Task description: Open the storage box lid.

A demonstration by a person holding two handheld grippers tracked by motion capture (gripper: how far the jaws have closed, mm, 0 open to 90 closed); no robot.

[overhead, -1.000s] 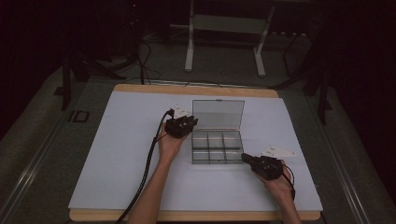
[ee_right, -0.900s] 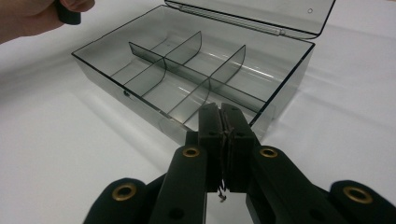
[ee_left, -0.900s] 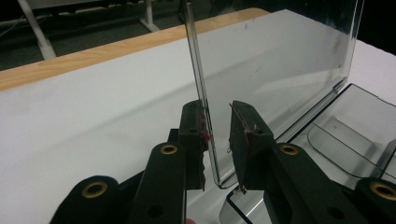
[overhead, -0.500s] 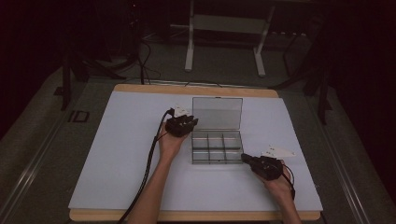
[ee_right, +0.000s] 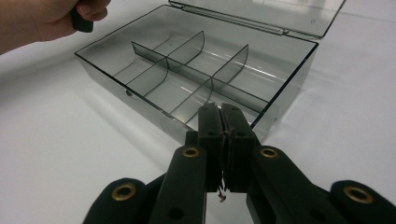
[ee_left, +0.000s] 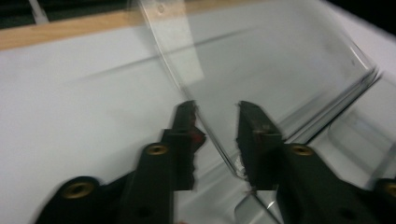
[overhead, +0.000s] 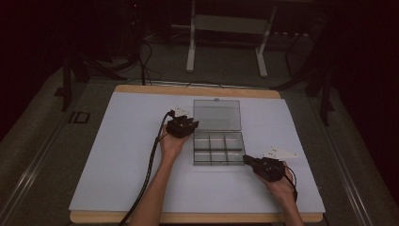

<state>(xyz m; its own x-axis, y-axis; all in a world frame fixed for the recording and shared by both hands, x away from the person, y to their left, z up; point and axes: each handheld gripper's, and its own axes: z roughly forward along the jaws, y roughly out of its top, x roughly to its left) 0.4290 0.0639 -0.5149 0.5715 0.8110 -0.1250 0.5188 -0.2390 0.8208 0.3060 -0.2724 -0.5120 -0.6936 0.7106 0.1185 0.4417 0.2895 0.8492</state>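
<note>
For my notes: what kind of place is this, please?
Probably a lab or recording workspace: a white-topped table with one clear compartment box, cables on the dark floor, and a metal stand behind.

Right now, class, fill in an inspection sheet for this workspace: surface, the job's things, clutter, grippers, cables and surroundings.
Surface: white table top with a wooden edge showing at front and back.
Job's things: clear plastic box with empty compartments; its lid is swung open towards the back.
Clutter: nothing seen.
Grippers: left gripper has just been opening, its jaws apart with the lid's edge between them, pads not pressing on it. Right gripper is shut on nothing, at the box's near right corner.
Cables: a black cable trails from the left gripper along the forearm to the front edge.
Surroundings: dark floor, a white frame stand behind the table.
</note>
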